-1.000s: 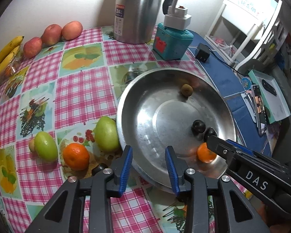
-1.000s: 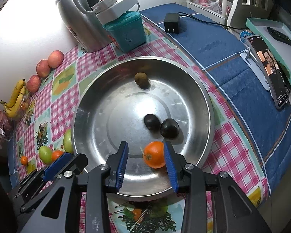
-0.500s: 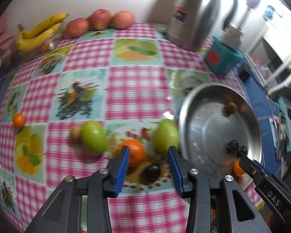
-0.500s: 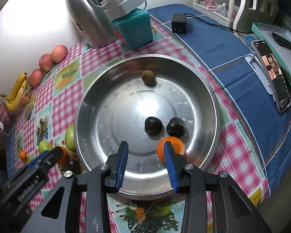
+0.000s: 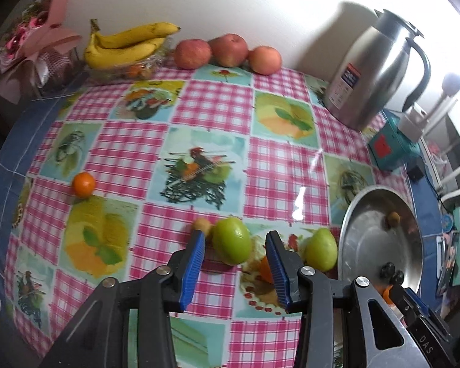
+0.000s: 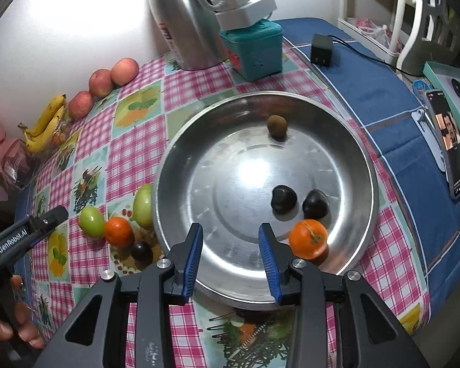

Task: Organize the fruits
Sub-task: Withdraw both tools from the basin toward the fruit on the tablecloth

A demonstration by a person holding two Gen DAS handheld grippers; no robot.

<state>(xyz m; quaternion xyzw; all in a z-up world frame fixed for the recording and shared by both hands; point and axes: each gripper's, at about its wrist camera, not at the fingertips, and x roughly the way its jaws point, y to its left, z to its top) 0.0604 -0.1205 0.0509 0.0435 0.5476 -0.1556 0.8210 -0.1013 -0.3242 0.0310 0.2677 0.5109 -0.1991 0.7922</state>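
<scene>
Orange fruit (image 6: 308, 238) now sits loose in the metal pan (image 6: 365, 159), beside two dark fruits (image 6: 284, 198); the right hand-held gripper (image 6: 230, 260) has let go and stands open and empty. One more fruit is put away. The left hand-held gripper (image 5: 234, 268), open too, has swung off the pan and now points at a green fruit (image 5: 231, 240) on the counter (image 5: 205, 107), likely next.

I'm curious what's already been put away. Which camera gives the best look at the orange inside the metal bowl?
The right wrist view: the orange sits fully visible and sharp inside the metal bowl, beside two dark fruits. In the left wrist view, only a sliver of it peeks out behind the right gripper, at the frame's edge.
</scene>
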